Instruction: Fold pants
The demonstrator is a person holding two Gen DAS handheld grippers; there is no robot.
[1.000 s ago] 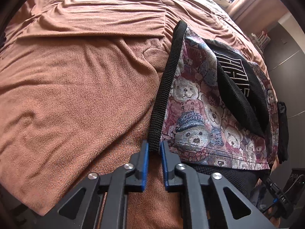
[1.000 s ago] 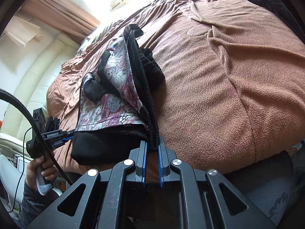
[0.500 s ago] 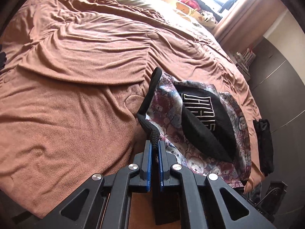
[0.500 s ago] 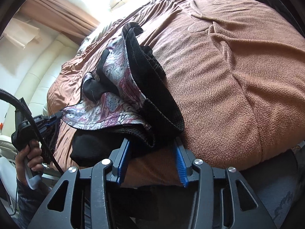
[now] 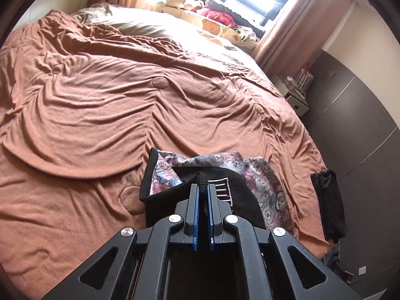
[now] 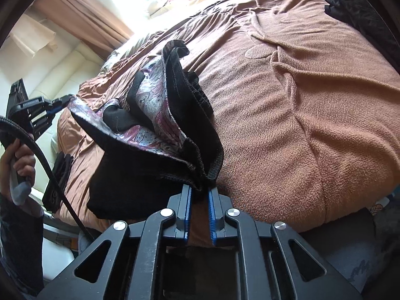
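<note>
In the left wrist view, the left gripper (image 5: 203,190) has its blue pads pressed almost together on the black ribbed edge of the pants (image 5: 217,172), and a short piece of this edge sticks out above the fingertips at 12 o'clock. The pants lie on the brown blanket (image 5: 125,115) near the lower centre, with the patterned side and a black panel spreading toward 3 o'clock. The risk here, as I judge it, is that the pinch holds only a thin band, so if the hand pulls further the band can slip out and the lifted layer falls back in a crumpled way. This gripper points down at a slant toward the bed, and it sits above the cloth rather than on it. In the right wrist view, the right gripper (image 6: 200,192) has just been closing, and its jaws now pinch a bunched corner of black hem and patterned layer right at the fingertips. The grip is at the very tip, so I think it can catch too few layers, and then the fold comes out uneven. The pants rise from this corner toward 11 o'clock, where the left gripper holds the other end at about 9 o'clock, and a person's hand (image 6: 18,160) grips its handle lower at the left border. A black cable (image 6: 50,172) hangs near the cloth and could drag on it. The right gripper also points downward at a slant, close to the edge of the bed.
</note>
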